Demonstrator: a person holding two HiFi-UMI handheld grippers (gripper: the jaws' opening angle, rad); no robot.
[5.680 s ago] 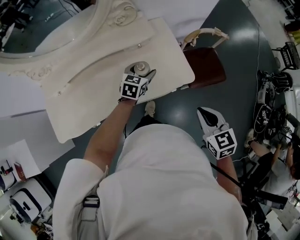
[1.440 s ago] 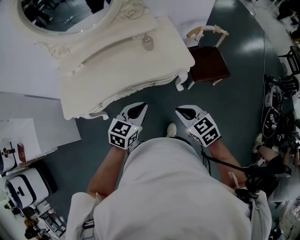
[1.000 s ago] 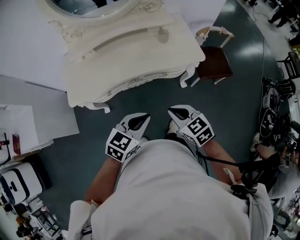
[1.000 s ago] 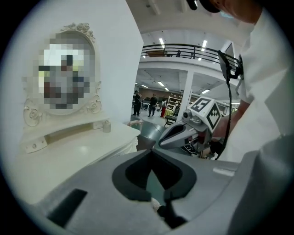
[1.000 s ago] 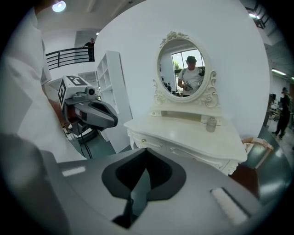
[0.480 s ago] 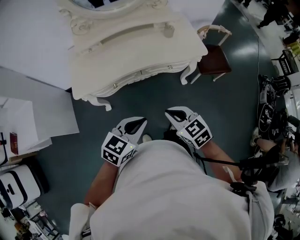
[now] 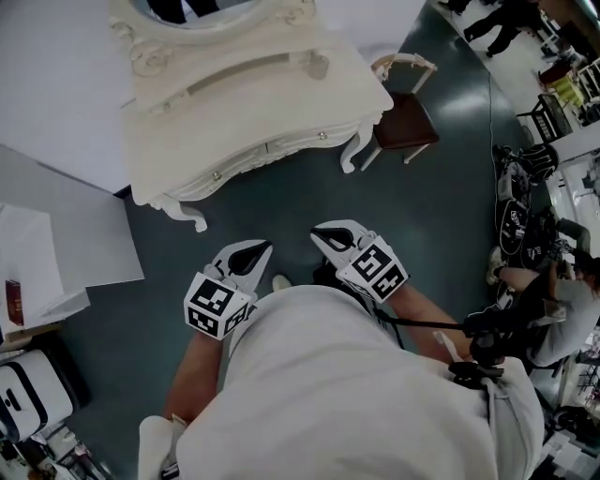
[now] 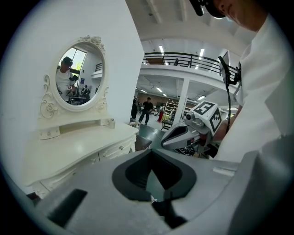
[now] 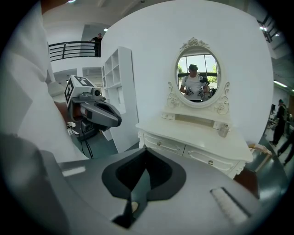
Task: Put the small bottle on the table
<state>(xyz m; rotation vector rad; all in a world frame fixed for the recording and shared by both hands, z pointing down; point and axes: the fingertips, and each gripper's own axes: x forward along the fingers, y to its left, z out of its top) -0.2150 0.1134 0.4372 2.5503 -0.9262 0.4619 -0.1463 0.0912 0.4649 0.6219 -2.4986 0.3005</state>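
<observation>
The small silver bottle [image 7: 319,66] stands upright on the white dressing table [image 7: 234,122], near its right end below the oval mirror [image 7: 192,7]. It also shows in the left gripper view as the bottle [image 8: 111,123] and in the right gripper view as the bottle [image 9: 223,130]. My left gripper [image 7: 251,253] and right gripper [image 7: 328,234] are held close to my body over the dark floor, well short of the table. Both are shut with nothing in them. Each camera sees the other gripper beside it: the right gripper [image 8: 183,134], the left gripper [image 9: 98,114].
A brown-seated chair [image 7: 401,120] stands at the table's right end. A white shelf unit [image 9: 120,92] and white wall panels [image 7: 56,234] lie to the left. Cables and equipment [image 7: 514,202] and other people are at the right. Dark floor [image 7: 281,206] separates me from the table.
The left gripper let go of the bottle on the table earlier. Over the last second both grippers have drawn further back from the table, staying shut and side by side.
</observation>
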